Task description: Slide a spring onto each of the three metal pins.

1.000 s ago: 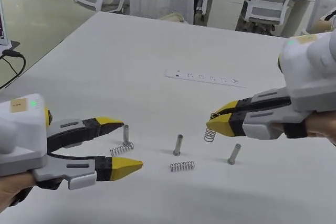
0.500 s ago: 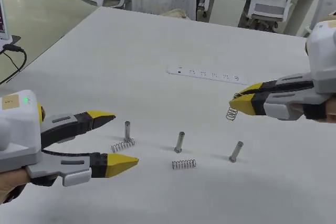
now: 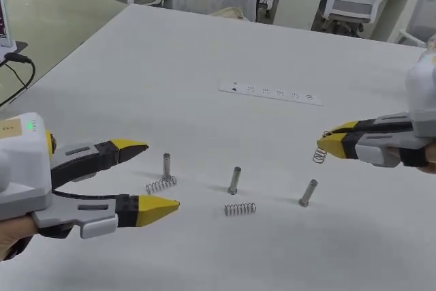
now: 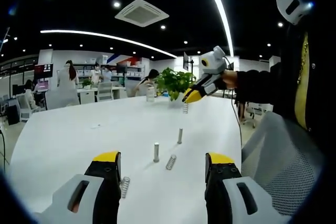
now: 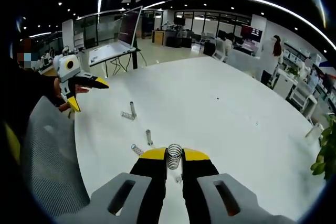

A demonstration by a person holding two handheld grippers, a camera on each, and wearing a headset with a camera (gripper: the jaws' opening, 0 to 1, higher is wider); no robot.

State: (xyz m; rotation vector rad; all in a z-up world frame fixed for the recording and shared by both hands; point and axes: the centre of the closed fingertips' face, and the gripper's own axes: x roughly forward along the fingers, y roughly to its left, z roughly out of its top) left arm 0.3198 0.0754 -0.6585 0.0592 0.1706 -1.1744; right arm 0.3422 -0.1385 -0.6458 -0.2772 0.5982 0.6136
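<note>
**Head view.** The left tongs (image 3: 162, 175) are shown released at the near left. Their jaws are spread wide over the worktop (image 3: 204, 59), and the left pin (image 3: 166, 165) and left spring (image 3: 161, 185) are seen between the jaw tips. The right tongs (image 3: 323, 143) are shown clenched at the right, grasping the held spring (image 3: 319, 156) by one end. This spring is hung from the tips in the air, seen above the right pin (image 3: 308, 193) and apart from it. Three bare pins are stood in a row from left to right, with the middle pin (image 3: 235, 180) between the other two. The left spring is laid just beside the foot of the left pin. The middle spring (image 3: 240, 208) is laid just near of the middle pin. A power strip (image 3: 270, 93) is laid well beyond the pins, on the far side.
</note>
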